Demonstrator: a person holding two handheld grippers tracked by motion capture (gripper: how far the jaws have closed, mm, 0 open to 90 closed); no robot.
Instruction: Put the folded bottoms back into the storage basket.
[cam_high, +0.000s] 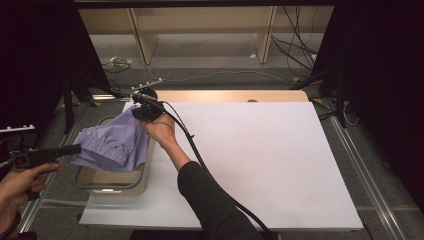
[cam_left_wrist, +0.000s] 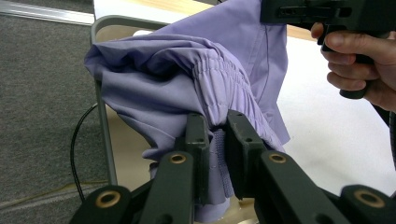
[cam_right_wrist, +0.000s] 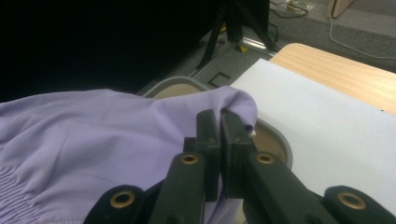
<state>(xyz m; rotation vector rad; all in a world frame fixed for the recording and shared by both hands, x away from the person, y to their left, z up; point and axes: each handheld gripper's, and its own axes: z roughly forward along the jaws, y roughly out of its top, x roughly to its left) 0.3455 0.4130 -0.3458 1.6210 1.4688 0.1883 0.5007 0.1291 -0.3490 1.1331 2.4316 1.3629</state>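
Observation:
A lilac garment (cam_high: 117, 140) with a gathered elastic waistband hangs spread above a grey-rimmed bin (cam_high: 142, 182) at the table's left edge. My left gripper (cam_high: 75, 149) comes in level from the left and is shut on the waistband (cam_left_wrist: 217, 81); its jaws pinch the gathered fabric between them. My right gripper (cam_high: 145, 112) is shut on the garment's far corner (cam_right_wrist: 240, 105), with the cloth draped over its jaw tips. In the left gripper view the other hand holds the right gripper (cam_left_wrist: 327, 14) at the top right.
A white sheet (cam_high: 260, 160) covers most of the wooden table (cam_high: 230, 96). The bin (cam_right_wrist: 187, 84) sits half off the sheet's left side over grey floor (cam_high: 65, 195). A black cable (cam_high: 200, 155) trails along my right forearm. Dark stands and cables lie beyond the table.

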